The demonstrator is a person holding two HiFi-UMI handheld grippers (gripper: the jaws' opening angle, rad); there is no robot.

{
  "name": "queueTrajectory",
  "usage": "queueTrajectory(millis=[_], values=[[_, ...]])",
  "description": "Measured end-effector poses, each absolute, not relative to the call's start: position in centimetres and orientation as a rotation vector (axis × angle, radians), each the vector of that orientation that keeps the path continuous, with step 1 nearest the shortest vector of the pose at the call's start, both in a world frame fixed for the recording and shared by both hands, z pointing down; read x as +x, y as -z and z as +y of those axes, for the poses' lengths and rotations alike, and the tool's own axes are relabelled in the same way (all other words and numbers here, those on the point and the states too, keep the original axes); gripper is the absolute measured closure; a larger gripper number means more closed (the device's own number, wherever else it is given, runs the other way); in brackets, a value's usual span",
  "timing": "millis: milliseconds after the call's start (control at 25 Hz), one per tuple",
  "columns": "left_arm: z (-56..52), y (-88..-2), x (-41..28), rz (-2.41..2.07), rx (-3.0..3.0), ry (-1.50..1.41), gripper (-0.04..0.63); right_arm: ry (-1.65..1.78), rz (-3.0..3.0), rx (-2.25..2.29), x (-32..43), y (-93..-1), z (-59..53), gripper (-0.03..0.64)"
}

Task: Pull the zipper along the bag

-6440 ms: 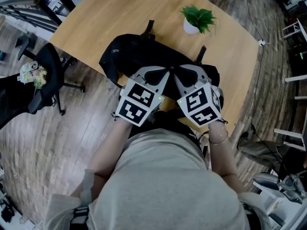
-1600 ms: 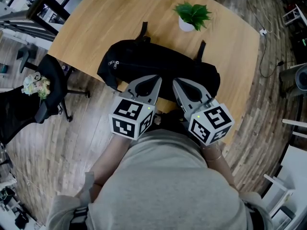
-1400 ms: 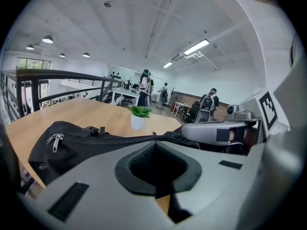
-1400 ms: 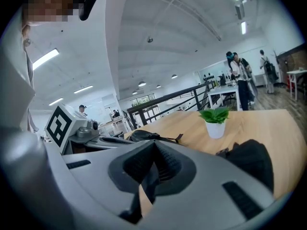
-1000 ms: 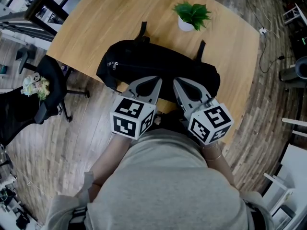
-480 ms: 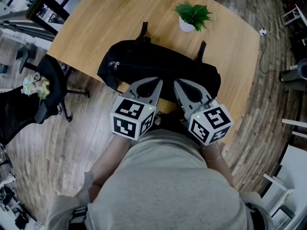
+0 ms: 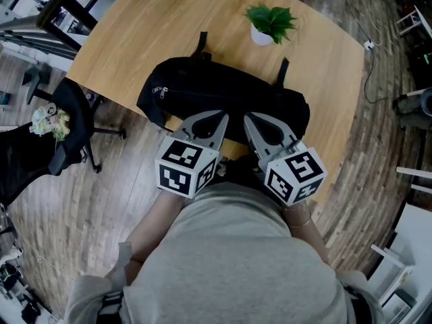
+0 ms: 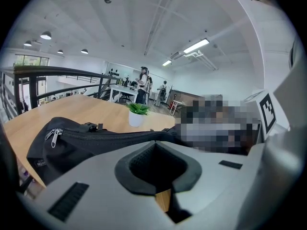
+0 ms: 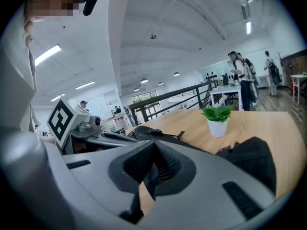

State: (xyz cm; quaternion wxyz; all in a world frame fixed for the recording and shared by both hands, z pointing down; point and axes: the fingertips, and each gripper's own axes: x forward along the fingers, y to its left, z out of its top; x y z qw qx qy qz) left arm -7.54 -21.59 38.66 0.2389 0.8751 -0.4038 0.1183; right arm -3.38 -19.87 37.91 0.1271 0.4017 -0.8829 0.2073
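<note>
1. Black fabric bag (image 7: pixel 223 93) lies across the wooden table (image 7: pixel 155 19).
2. The silver zipper pull (image 7: pixel 159 90) hangs at the left end of the bag.
3. The left gripper (image 7: pixel 217 117) is at the near side of the bag, around its middle. Its jaws are pressed together and nothing is between them.
4. The right gripper (image 7: pixel 251 118) is just beside it, also at the near side of the bag, with its jaws closed and empty.
5. A small potted plant (image 7: pixel 270 22) stands behind the bag, toward its right end.

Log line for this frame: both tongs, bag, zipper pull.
left tongs: shut, empty | right tongs: shut, empty | bag: on table, tongs at its near side | zipper pull: bag's left end
</note>
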Motion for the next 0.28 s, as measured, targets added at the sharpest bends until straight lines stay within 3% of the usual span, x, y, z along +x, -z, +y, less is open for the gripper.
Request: queueTrajectory(millis=[280], values=[[-21.46,-38.87,-7.88,-1.119,2.392,-0.326,0.578,-0.583,-2.548,1.15,-3.75,-38.38,-19.53,0.611]])
